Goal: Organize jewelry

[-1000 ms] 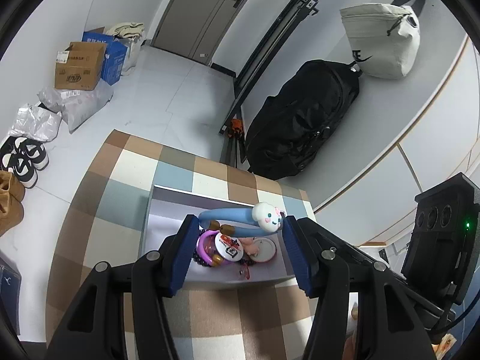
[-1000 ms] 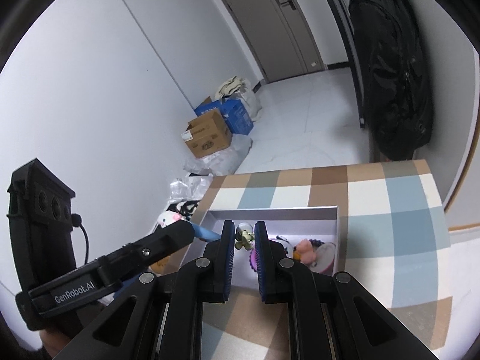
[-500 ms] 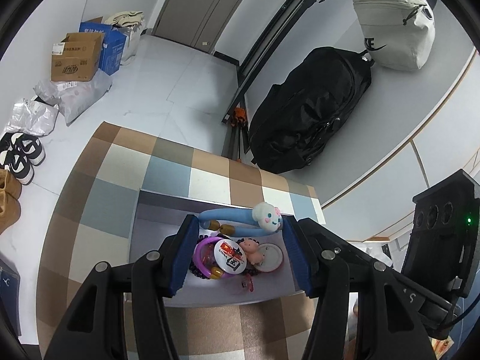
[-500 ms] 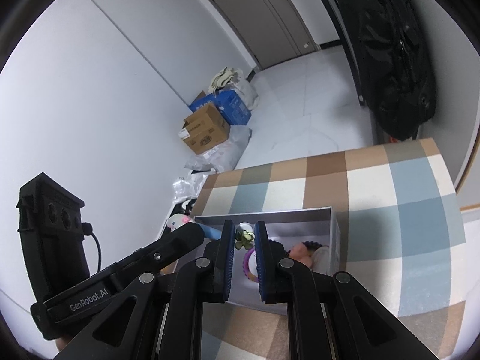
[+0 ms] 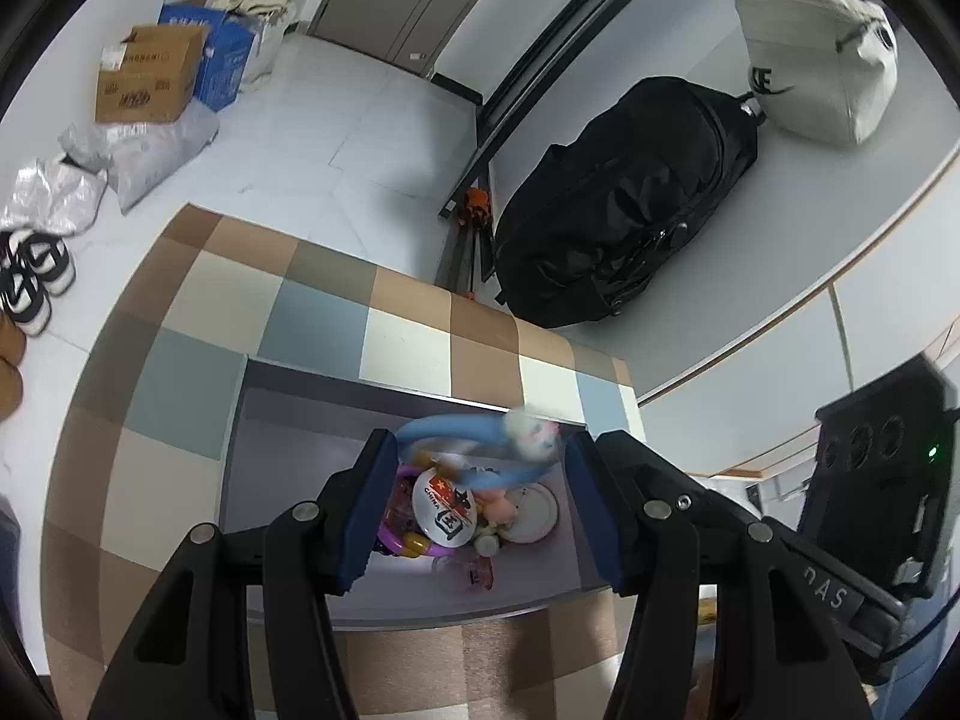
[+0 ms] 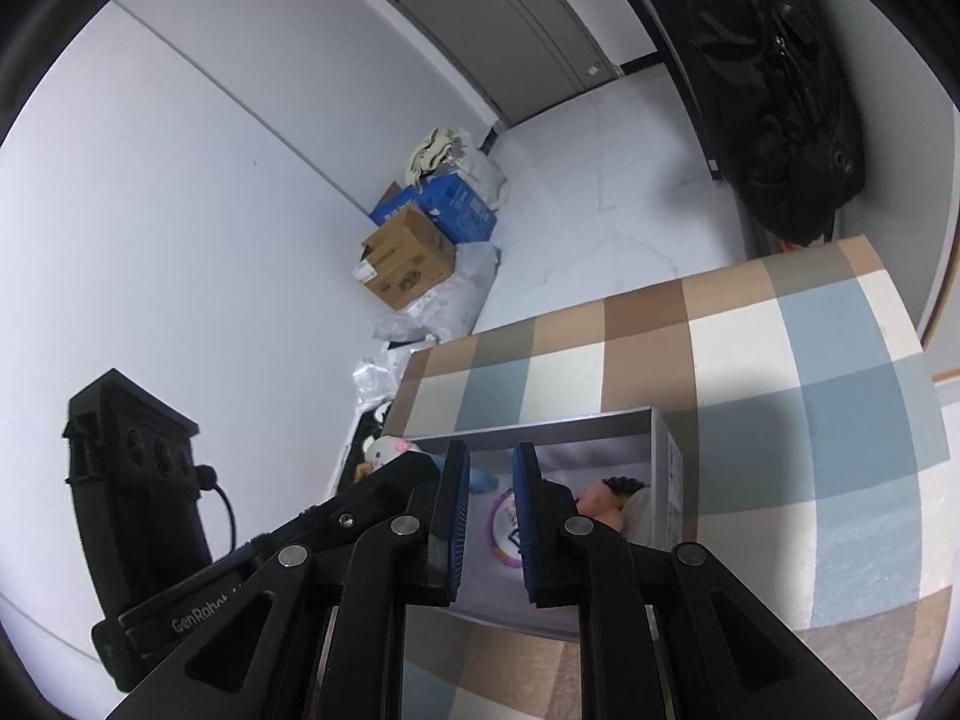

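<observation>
A shallow grey box (image 5: 288, 420) sits on the checkered tablecloth (image 5: 324, 324) and holds a pile of trinkets. My left gripper (image 5: 480, 468) is open above the box, its fingers either side of a blue headband with a white plush head (image 5: 528, 435); I cannot tell if they touch it. Below lie a round badge (image 5: 445, 513), a purple ring (image 5: 402, 540) and a white disc (image 5: 534, 516). My right gripper (image 6: 486, 480) hovers over the box (image 6: 600, 429) with its jaws nearly closed and nothing between them. The purple ring (image 6: 501, 525) shows past it.
The table's far edge drops to a tiled floor. A black backpack (image 5: 624, 204) and a white bag (image 5: 810, 54) hang by the wall. Cardboard boxes (image 5: 144, 78), plastic bags and shoes (image 5: 30, 282) lie on the floor at left.
Both grippers have lifted and pulled back a little. The small flower-shaped piece seen between my right fingers is gone. The blue headband now looks blurred and raised between my left fingers.
</observation>
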Available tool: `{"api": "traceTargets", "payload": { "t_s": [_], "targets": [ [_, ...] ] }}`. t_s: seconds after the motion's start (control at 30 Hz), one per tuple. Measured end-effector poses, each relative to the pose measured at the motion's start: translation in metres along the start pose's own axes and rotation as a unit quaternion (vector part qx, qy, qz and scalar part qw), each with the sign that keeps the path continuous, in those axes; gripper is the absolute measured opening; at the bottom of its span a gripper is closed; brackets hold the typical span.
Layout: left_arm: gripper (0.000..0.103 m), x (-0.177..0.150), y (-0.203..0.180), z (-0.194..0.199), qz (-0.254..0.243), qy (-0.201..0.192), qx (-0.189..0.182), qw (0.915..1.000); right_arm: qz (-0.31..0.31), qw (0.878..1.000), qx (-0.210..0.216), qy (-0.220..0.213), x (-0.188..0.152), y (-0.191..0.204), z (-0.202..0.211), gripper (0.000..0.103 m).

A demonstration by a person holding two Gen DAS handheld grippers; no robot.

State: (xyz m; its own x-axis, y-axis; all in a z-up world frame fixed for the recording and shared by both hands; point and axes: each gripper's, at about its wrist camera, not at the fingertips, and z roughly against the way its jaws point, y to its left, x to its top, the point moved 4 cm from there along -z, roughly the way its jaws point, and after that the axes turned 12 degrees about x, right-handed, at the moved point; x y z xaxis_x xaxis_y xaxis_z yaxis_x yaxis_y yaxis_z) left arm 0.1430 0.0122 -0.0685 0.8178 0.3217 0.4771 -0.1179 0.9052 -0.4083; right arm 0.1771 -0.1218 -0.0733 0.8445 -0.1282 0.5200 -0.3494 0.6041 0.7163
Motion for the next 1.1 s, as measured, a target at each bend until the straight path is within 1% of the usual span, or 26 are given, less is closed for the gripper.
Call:
{"api": "traceTargets", "payload": {
  "t_s": [0.03,0.07,0.1,0.13,0.17,0.23,0.3,0.43,0.57,0.63,0.73,0.87,0.93,1.1],
  "targets": [
    [0.054,0.000,0.000,0.000,0.002,-0.001,-0.002,1.0000,-0.004,1.000,-0.002,0.000,0.000,-0.001,0.001,0.030],
    [0.057,0.000,0.000,0.001,0.001,-0.002,0.000,1.0000,-0.009,1.000,-0.001,-0.003,0.000,-0.003,0.002,0.038],
    [0.063,0.000,0.000,0.002,0.000,-0.002,0.004,1.0000,-0.014,1.000,0.002,-0.009,0.001,-0.005,0.004,0.045],
    [0.064,0.000,-0.001,0.002,0.000,-0.005,0.006,1.0000,-0.017,1.000,0.003,-0.015,0.002,-0.005,0.007,0.050],
    [0.064,0.000,-0.001,0.003,0.000,-0.008,0.008,0.9999,-0.019,1.000,0.000,-0.024,0.003,-0.006,0.010,0.057],
    [0.064,0.000,-0.003,0.005,-0.005,-0.012,0.014,0.9998,-0.020,0.999,-0.001,-0.037,0.005,-0.007,0.016,0.061],
    [0.064,0.000,-0.002,0.005,-0.006,-0.015,0.025,0.9996,-0.019,0.999,-0.004,-0.042,0.006,-0.006,0.020,0.072],
    [0.064,0.001,-0.001,0.008,-0.011,-0.024,0.045,0.9986,-0.004,0.999,-0.016,-0.043,0.004,-0.003,0.021,0.075],
    [0.065,0.000,-0.001,0.017,-0.023,-0.044,0.062,0.9968,0.016,0.999,-0.023,-0.045,0.003,0.003,0.025,0.081],
    [0.073,-0.001,-0.002,0.024,-0.031,-0.058,0.070,0.9954,0.034,0.998,-0.029,-0.050,0.003,0.008,0.028,0.085],
    [0.074,-0.004,-0.005,0.032,-0.040,-0.079,0.076,0.9932,0.057,0.996,-0.035,-0.057,0.000,0.016,0.034,0.090],
    [0.075,-0.008,-0.008,0.041,-0.059,-0.102,0.095,0.9884,0.085,0.993,-0.049,-0.065,-0.007,0.024,0.043,0.094],
    [0.081,-0.010,-0.009,0.046,-0.068,-0.113,0.107,0.9855,0.096,0.992,-0.050,-0.070,-0.011,0.027,0.048,0.095],
    [0.083,-0.016,-0.010,0.059,-0.084,-0.141,0.131,0.9778,0.128,0.986,-0.054,-0.090,-0.022,0.037,0.065,0.100]
  ]
}}
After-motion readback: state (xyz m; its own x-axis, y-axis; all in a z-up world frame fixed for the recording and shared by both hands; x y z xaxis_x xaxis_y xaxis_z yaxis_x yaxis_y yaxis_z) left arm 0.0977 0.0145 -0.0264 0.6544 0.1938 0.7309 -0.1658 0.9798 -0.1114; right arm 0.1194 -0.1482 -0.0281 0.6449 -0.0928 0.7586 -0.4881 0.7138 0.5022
